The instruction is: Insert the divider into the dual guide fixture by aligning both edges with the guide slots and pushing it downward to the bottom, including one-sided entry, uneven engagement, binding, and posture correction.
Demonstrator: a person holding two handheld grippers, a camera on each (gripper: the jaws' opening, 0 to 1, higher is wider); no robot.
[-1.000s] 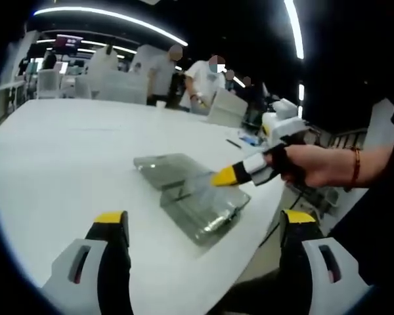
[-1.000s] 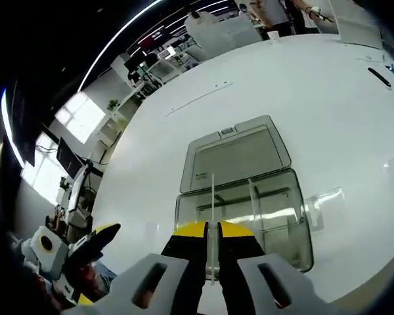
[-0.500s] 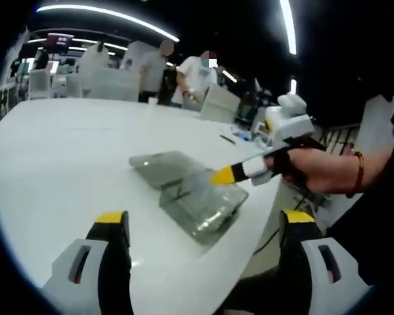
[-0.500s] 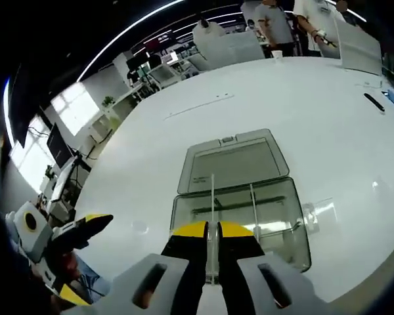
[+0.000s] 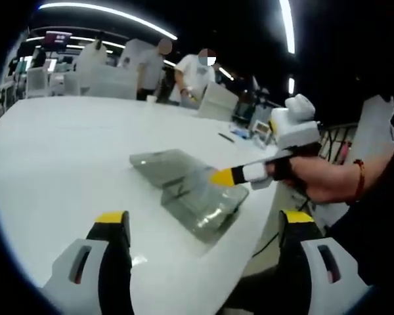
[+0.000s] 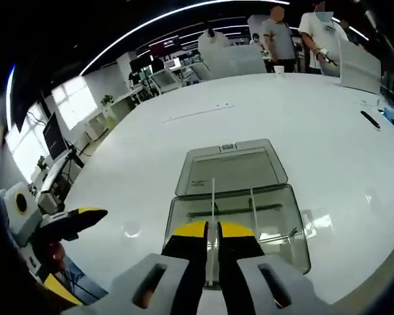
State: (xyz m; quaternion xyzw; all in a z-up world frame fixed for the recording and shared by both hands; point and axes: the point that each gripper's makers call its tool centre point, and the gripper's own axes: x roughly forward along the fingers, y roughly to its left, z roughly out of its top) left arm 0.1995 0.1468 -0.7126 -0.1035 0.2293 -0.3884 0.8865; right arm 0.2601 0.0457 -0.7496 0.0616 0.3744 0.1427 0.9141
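Holding the divider (image 6: 212, 216) edge-on, the right hand-held gripper (image 6: 212, 231) is clamped on it right over the clear fixture (image 6: 240, 220) on the desk (image 6: 151, 164); its long axis runs away from the camera, probably not seated yet. Left hand-held gripper (image 5: 203, 226) hangs spread and empty, farther off.

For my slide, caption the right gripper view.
Right hand-held gripper holding the clear divider upright over the open fixture.

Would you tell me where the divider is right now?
In the right gripper view, the divider stands clamped in the right gripper, over the clear fixture.
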